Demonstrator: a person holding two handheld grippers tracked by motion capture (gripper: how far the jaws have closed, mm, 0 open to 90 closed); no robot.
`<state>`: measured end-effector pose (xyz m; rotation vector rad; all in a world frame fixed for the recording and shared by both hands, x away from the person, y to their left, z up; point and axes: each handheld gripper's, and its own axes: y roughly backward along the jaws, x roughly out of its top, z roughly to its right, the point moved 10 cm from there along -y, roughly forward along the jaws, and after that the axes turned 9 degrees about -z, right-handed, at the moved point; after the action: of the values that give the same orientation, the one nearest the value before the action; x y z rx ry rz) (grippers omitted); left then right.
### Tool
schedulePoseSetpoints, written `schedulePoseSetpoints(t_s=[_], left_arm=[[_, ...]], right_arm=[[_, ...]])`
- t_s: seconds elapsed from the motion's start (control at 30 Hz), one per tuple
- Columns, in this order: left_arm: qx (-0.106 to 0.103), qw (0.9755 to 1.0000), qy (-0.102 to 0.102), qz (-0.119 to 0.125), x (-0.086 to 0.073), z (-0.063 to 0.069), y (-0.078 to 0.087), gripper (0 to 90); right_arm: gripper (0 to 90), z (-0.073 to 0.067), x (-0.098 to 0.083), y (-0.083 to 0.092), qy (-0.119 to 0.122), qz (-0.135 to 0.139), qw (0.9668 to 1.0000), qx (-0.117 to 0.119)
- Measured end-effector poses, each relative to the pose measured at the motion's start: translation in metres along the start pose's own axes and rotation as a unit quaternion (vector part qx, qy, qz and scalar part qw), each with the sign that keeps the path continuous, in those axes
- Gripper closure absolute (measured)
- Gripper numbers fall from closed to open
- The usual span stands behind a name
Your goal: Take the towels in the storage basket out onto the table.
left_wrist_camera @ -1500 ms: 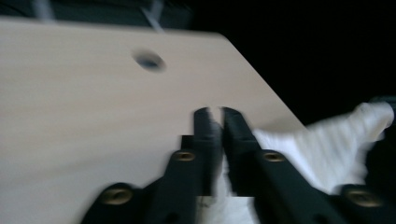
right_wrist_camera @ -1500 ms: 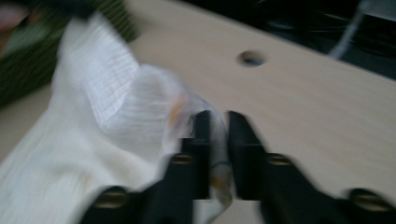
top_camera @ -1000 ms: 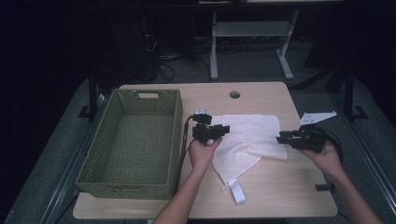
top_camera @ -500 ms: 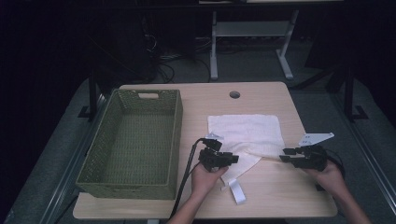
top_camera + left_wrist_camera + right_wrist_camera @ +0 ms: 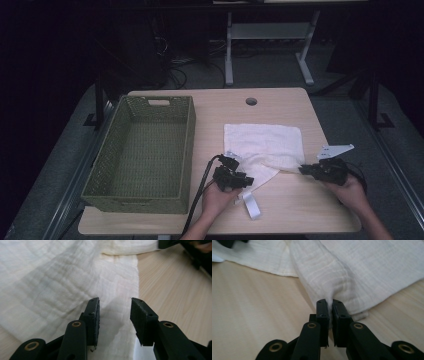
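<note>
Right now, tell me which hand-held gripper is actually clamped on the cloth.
The right hand-held gripper: its jaws pinch a bunched edge of the white cloth. The left hand-held gripper has its jaws apart over the cloth, gripping nothing.

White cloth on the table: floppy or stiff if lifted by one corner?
Likely floppy: the white cloth bunches into soft folds where the right gripper pinches its edge. Probably light, since the crinkled weave looks thin. It would likely drape and drag on the table, with the left gripper open.
</note>
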<state>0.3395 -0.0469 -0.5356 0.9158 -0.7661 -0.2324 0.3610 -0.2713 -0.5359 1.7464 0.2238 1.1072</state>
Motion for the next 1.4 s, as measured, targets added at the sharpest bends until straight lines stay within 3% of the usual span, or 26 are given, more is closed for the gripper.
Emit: schedulePoseSetpoints(t_s=[0.17,0.27,0.37,0.47,0.6,0.73,0.8,0.9,1.03,1.17,1.4], left_arm=[[0.038,0.9993,0.003,0.005,0.000,-0.012,0.006,59.1],[0.043,0.9989,0.015,0.013,0.002,-0.019,0.008,59.7],[0.051,0.9983,0.020,0.021,0.004,-0.025,0.009,59.9],[0.049,0.9977,0.033,0.032,0.006,-0.028,0.009,59.8],[0.052,0.9977,0.027,0.035,0.007,-0.030,0.009,59.4],[0.050,0.9976,0.028,0.038,0.009,-0.029,0.008,58.7],[0.047,0.9976,0.033,0.038,0.009,-0.029,0.008,58.2],[0.049,0.9981,0.027,0.027,0.009,-0.028,0.008,57.4],[0.045,0.9980,0.030,0.031,0.011,-0.027,0.009,57.5],[0.045,0.9981,0.032,0.027,0.011,-0.029,0.008,57.7],[0.042,0.9982,0.036,0.024,0.011,-0.031,0.008,58.7]], right_arm=[[83.9,-0.018,0.001,0.028,0.001,0.035,0.9993,0.014],[83.6,-0.015,0.009,0.042,-0.005,0.050,0.9987,0.011],[82.9,-0.003,0.025,0.046,-0.013,0.055,0.9984,0.007],[82.4,0.013,0.039,0.037,-0.025,0.034,0.9991,-0.001],[79.7,0.035,0.046,0.012,-0.051,0.004,0.9987,-0.009],[67.8,0.041,0.050,0.001,-0.055,-0.003,0.9979,-0.033],[65.2,0.039,0.050,0.004,-0.042,0.008,0.9982,-0.042],[64.8,0.031,0.051,0.016,-0.029,0.034,0.9980,-0.044],[69.5,0.014,0.047,0.030,-0.008,0.059,0.9980,-0.022],[73.2,-0.001,0.042,0.029,0.009,0.060,0.9981,0.006],[75.4,-0.039,0.029,0.024,0.060,0.050,0.9941,0.075]])
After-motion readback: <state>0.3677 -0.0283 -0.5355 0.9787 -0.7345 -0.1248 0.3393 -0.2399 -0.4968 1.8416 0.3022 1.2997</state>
